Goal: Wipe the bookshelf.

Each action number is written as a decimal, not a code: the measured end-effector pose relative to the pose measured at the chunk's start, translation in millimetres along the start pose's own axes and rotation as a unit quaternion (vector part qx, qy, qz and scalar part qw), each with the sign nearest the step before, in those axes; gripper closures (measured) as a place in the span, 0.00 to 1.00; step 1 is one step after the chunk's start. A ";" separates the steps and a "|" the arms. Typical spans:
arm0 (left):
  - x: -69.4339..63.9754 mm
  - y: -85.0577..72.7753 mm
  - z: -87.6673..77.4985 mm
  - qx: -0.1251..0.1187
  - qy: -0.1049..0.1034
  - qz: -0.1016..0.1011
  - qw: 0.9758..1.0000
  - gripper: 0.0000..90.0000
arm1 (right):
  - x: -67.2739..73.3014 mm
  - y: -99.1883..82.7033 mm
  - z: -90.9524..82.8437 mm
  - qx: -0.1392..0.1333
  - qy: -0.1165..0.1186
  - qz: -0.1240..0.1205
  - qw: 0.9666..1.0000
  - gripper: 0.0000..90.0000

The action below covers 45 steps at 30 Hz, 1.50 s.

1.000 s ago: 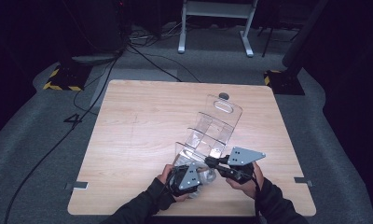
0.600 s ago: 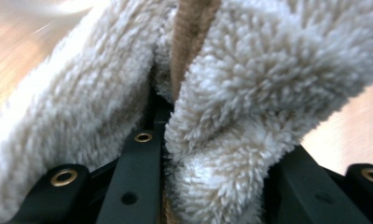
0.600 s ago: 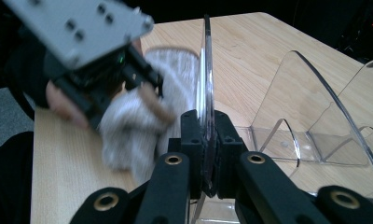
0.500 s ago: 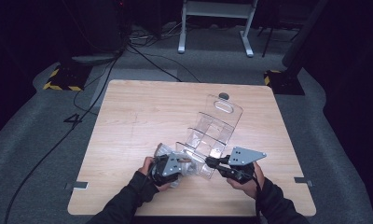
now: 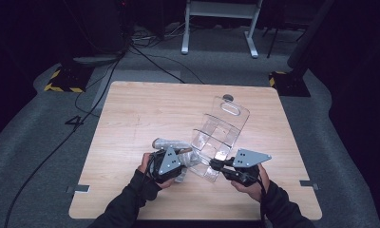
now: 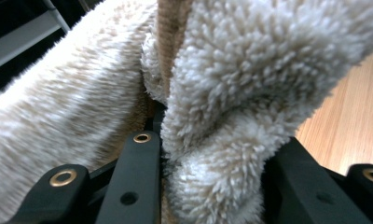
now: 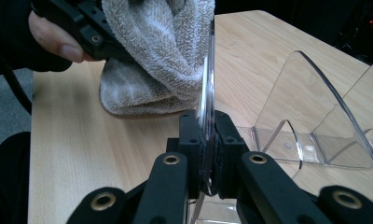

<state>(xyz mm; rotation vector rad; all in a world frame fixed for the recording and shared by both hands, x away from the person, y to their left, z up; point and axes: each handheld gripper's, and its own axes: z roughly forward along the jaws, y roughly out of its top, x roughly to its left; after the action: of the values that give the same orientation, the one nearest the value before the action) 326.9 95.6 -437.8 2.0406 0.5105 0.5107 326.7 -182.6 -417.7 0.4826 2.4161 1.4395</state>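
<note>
A clear acrylic tiered stand lies tilted on the wooden table. My right gripper is shut on the stand's near front panel; in the right gripper view the jaws clamp that thin clear panel edge-on, at my right gripper. My left gripper, left of the stand, is shut on a fluffy beige cloth. The left gripper view has the cloth bunched between the jaws of my left gripper. The cloth hangs against the clear panel, held by the left gripper.
A small dark round object lies on the table behind the stand. Bare wood stretches over the table's left and far parts. Beyond the table are floor cables, a white frame and a yellow-black striped base.
The left hand has moved to the left and lifted a little, carrying the cloth away from the stand's front corner. The right hand and the stand have kept still.
</note>
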 end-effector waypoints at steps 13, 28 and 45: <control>-43.6 -14.2 47.1 0.080 -0.064 0.065 0.993 0.78 | 0.5 0.3 0.4 0.001 -0.007 0.002 1.000 0.94; -1.5 -19.7 20.7 0.069 -0.004 0.015 0.997 0.78 | 0.9 0.3 0.4 0.001 -0.010 0.006 1.000 0.94; 7.0 -2.4 8.6 -0.021 0.018 -0.038 0.999 0.78 | 6.5 3.2 6.0 0.002 -0.038 0.014 0.999 0.93</control>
<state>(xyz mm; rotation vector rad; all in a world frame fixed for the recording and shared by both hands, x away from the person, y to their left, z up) 337.1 94.6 -442.9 1.9671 0.5916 0.5090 323.7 -173.7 -418.1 0.5628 2.3611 1.4021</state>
